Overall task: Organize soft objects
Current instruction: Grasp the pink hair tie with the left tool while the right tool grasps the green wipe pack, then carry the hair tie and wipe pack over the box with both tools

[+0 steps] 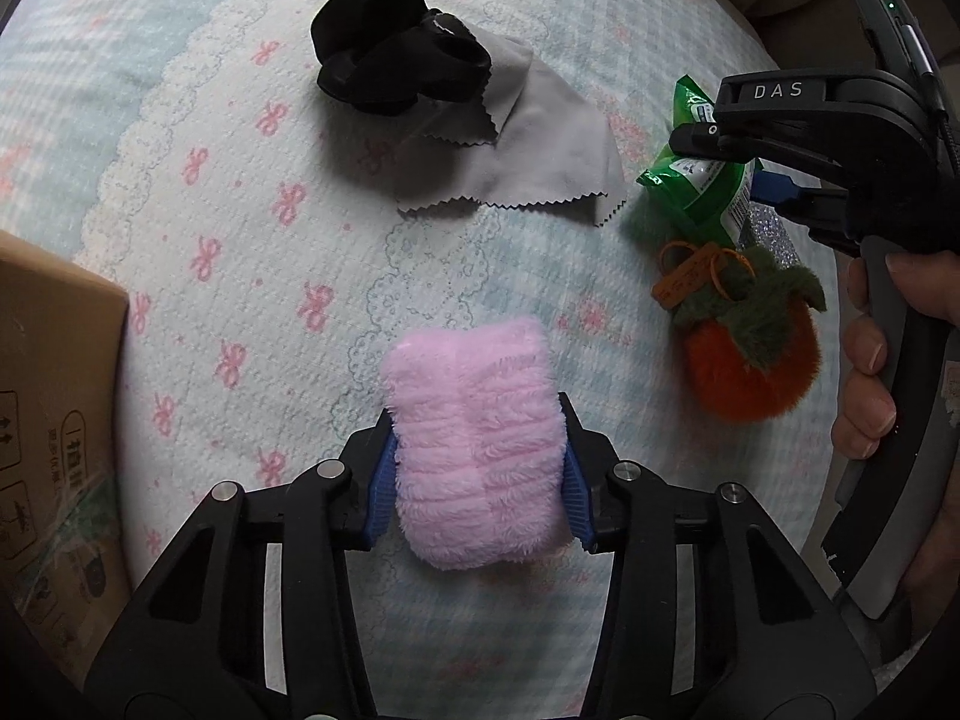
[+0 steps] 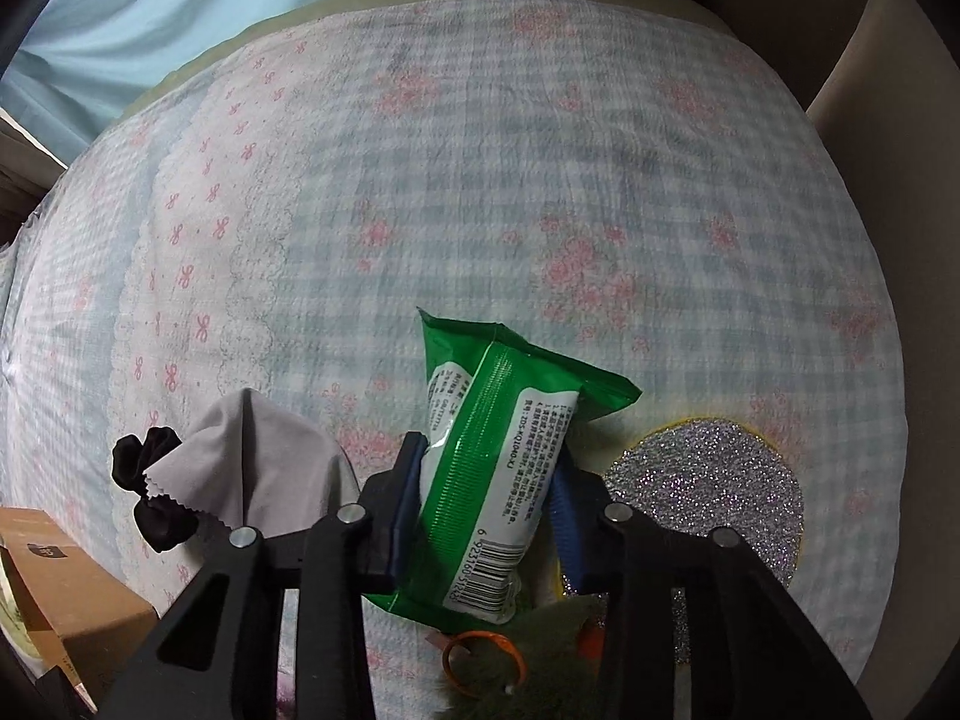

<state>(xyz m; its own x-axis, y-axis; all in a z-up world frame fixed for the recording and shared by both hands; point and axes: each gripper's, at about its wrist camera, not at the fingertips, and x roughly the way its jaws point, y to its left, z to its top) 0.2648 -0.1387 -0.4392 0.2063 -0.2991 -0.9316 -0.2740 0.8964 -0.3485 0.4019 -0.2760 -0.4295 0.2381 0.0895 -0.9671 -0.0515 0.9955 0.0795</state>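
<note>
My left gripper point(image 1: 477, 468) is shut on a fluffy pink cloth roll point(image 1: 474, 438), held over the bedspread. My right gripper point(image 2: 486, 501) is shut on a green tissue packet point(image 2: 495, 480); it also shows at the right of the left wrist view point(image 1: 699, 180). An orange plush fruit with a green top point(image 1: 750, 360) lies below that packet. A grey cloth with zigzag edges point(image 1: 528, 150) lies in the middle, with a black fabric bundle point(image 1: 390, 48) on its far corner. Both show left of the right gripper: the grey cloth point(image 2: 258, 468) and the black bundle point(image 2: 150, 492).
A cardboard box point(image 1: 54, 396) stands at the left edge, also seen in the right wrist view point(image 2: 66, 594). A round glittery silver pad point(image 2: 714, 492) lies right of the packet. The bedspread point(image 2: 480, 180) with pink bows stretches far ahead.
</note>
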